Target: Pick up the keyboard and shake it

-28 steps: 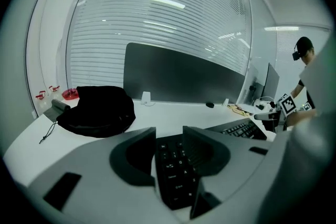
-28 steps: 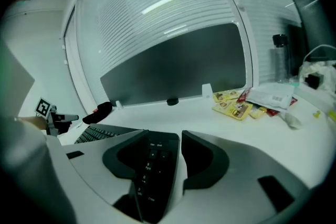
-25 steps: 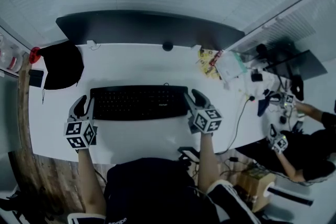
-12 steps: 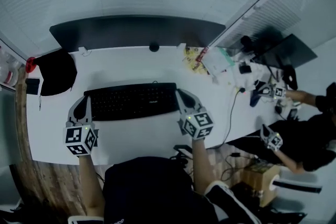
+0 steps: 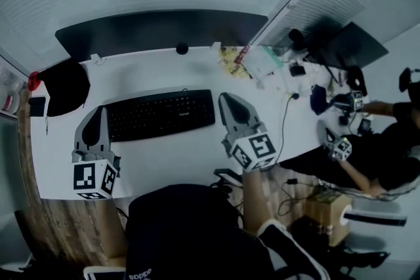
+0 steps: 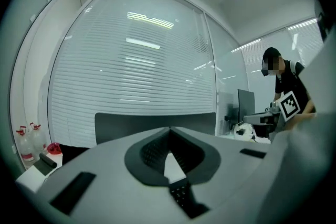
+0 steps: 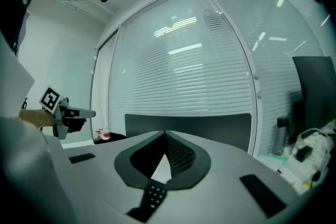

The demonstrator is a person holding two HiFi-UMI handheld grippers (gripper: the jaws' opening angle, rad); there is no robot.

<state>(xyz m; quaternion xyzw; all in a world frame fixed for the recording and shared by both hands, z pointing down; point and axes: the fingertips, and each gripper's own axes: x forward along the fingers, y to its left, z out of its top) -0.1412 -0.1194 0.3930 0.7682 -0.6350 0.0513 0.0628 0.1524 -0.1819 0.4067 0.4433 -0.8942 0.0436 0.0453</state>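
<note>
Overhead, black keyboard [image 5: 161,115] hangs above middle of white worktop [image 5: 177,160], gripped at both short ends: left tool [image 5: 97,120] clamped shut on left end, right tool [image 5: 230,105] clamped shut on right end.

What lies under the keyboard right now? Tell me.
Only the white desk shows around the keyboard, which the left gripper and right gripper clamp by its ends. The desk patch directly beneath is covered by the keyboard.
</note>
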